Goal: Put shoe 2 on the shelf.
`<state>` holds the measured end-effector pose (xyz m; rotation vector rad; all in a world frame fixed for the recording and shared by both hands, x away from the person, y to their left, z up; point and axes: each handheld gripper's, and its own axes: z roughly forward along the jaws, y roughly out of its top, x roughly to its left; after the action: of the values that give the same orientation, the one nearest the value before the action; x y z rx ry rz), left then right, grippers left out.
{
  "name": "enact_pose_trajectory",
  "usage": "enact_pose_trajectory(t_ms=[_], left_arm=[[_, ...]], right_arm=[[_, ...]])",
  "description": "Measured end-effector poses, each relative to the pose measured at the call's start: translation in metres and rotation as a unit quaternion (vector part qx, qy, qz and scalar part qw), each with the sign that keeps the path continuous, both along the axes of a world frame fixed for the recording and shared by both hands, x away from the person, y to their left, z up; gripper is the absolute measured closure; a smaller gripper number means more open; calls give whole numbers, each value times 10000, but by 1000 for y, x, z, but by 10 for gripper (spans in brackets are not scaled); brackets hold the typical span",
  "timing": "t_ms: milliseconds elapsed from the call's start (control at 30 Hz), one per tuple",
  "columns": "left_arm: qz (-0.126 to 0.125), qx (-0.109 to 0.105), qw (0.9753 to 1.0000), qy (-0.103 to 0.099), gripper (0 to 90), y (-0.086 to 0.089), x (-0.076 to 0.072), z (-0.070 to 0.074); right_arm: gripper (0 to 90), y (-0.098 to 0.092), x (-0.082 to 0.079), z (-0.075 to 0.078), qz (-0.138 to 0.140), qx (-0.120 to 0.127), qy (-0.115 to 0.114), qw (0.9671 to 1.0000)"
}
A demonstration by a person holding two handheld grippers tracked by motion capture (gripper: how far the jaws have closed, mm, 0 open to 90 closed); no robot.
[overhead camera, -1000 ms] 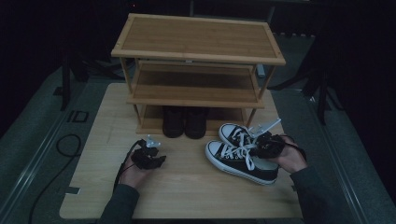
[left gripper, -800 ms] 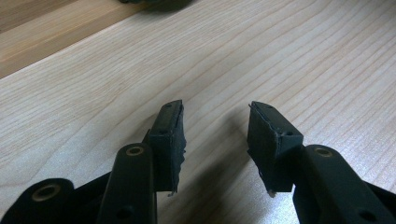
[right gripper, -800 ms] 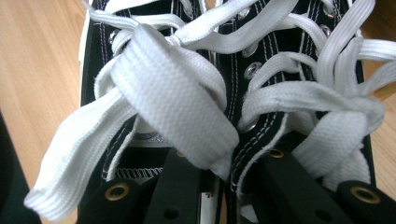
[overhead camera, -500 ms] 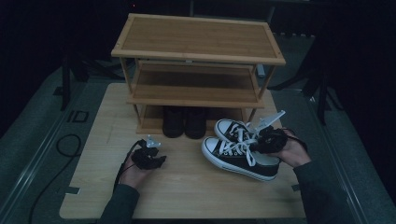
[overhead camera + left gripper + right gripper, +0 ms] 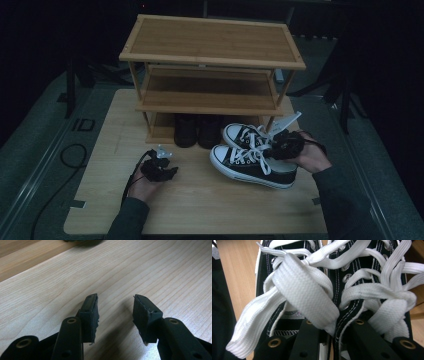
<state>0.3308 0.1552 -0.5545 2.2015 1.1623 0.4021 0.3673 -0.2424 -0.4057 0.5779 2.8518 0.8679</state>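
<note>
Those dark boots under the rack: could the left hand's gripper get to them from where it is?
Probably yes: the left gripper sits open on bare table, and nothing lies between it and the boots.

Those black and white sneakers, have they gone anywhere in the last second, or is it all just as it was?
The pair of sneakers, gripped together by the right gripper, has slid a little left and toward the shoe rack. The left gripper stayed open above the table, holding nothing. The dark boots on the rack's bottom shelf have not moved.
</note>
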Motion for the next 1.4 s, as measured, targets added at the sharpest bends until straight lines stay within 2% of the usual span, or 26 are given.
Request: enact_pose_trajectory(t_ms=[1167,1400], left_arm=[[-11,4,10000,3,553,0,0,0],[-12,4,10000,3,553,0,0,0]], right_arm=[[840,30,-1,33,552,101,-117,9984],[840,34,-2,45,645,140,-172,9977]])
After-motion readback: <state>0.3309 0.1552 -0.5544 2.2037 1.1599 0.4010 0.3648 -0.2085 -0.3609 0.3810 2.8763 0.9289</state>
